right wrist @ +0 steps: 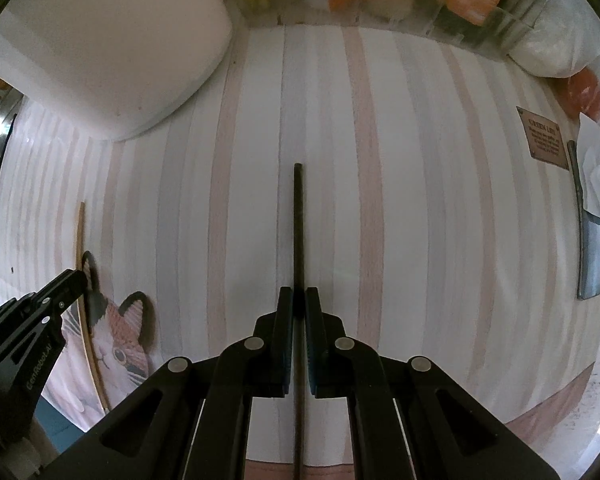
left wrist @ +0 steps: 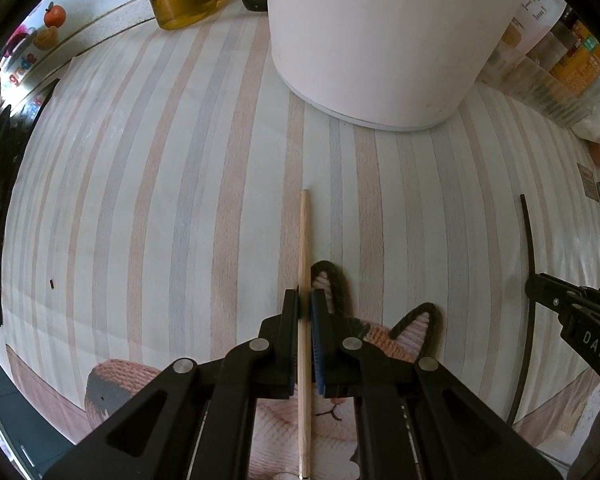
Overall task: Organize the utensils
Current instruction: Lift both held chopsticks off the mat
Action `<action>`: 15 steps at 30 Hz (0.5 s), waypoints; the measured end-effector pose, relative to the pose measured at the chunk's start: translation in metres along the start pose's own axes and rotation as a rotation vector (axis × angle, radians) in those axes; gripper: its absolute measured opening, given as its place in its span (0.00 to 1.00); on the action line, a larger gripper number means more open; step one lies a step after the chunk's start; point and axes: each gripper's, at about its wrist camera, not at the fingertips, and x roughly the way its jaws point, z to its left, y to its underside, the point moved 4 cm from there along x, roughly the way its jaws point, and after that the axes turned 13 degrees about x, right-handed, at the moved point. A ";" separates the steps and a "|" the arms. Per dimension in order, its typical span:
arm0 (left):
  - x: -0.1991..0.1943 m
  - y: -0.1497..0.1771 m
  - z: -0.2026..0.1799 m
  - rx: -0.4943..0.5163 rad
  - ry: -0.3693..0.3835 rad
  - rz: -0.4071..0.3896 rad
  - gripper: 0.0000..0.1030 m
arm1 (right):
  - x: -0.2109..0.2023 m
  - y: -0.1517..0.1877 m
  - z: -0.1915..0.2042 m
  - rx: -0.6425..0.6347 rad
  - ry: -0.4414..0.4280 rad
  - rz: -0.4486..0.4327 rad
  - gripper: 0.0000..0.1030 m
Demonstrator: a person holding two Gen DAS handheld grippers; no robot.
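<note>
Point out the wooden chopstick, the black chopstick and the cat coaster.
wooden chopstick [left wrist: 305, 232], left wrist view, bare shaft
black chopstick [right wrist: 298, 216], right wrist view, bare shaft
cat coaster [right wrist: 120, 344], right wrist view, face

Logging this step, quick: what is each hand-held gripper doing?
Left hand-held gripper: closed on the wooden chopstick.
Right hand-held gripper: closed on the black chopstick.

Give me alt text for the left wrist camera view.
The left gripper is shut on a pale wooden chopstick above a striped cloth, over a cat-shaped knitted mat. A white container stands ahead; the right gripper holds a dark chopstick at the right.
</note>
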 end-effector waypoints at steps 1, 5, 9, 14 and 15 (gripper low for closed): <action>0.001 0.000 -0.001 0.000 -0.001 0.000 0.04 | 0.002 0.001 -0.004 -0.002 0.001 -0.004 0.06; 0.002 -0.001 -0.002 -0.004 -0.005 -0.004 0.04 | -0.003 0.009 -0.005 -0.012 0.012 -0.028 0.06; -0.003 -0.001 -0.002 -0.005 0.004 -0.019 0.04 | -0.007 0.022 -0.010 0.003 -0.013 -0.054 0.05; -0.033 -0.004 -0.005 0.004 0.024 -0.080 0.04 | -0.024 0.037 -0.025 0.040 -0.096 -0.097 0.05; -0.040 -0.005 -0.006 0.006 0.031 -0.095 0.04 | -0.029 0.040 -0.027 0.042 -0.111 -0.105 0.05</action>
